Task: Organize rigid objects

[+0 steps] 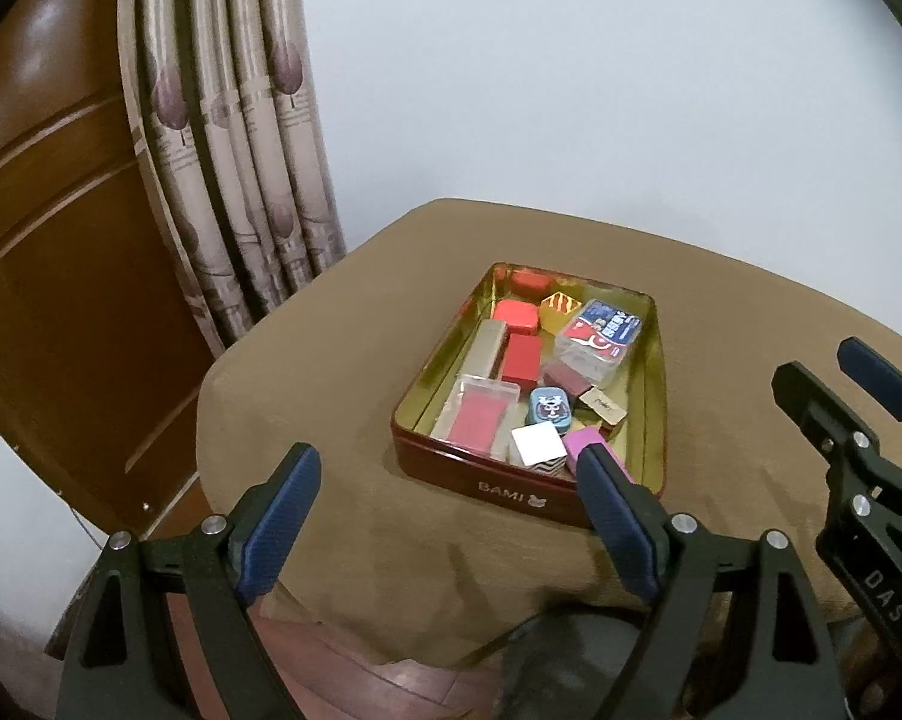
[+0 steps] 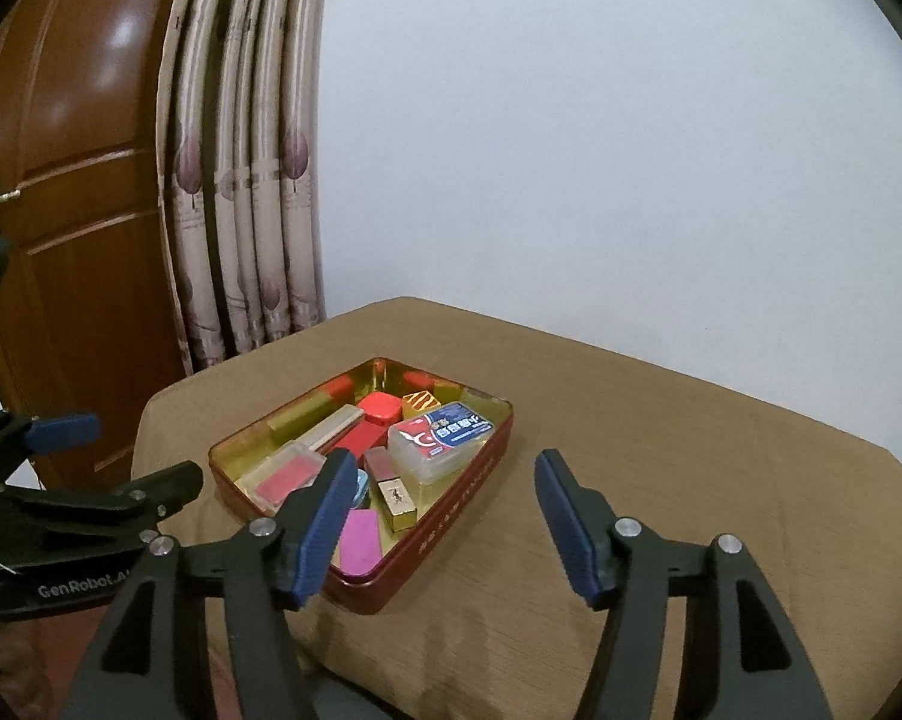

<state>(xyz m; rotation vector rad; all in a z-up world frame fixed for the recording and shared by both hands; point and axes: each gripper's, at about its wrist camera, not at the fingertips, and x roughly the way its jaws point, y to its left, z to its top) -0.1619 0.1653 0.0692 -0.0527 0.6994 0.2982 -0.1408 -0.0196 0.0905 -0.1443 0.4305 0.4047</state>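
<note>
A dark red tin tray (image 1: 487, 483) with a gold inside sits on the brown-covered table; it also shows in the right wrist view (image 2: 451, 510). Several small boxes lie in it: red boxes (image 1: 522, 358), a clear box with a blue label (image 1: 598, 333), a round-cornered blue tin (image 1: 550, 407), a white square box (image 1: 538, 445) and a pink box (image 2: 360, 546). My left gripper (image 1: 445, 480) is open and empty, held before the tray's near side. My right gripper (image 2: 445, 507) is open and empty, near the tray's right front corner; it also shows in the left wrist view (image 1: 835, 381).
The table (image 2: 661, 480) has a brown cloth cover, with bare cloth to the right of the tray. A patterned curtain (image 1: 229, 150) and a wooden door (image 1: 55, 228) stand at the left. A white wall (image 2: 571, 150) is behind the table.
</note>
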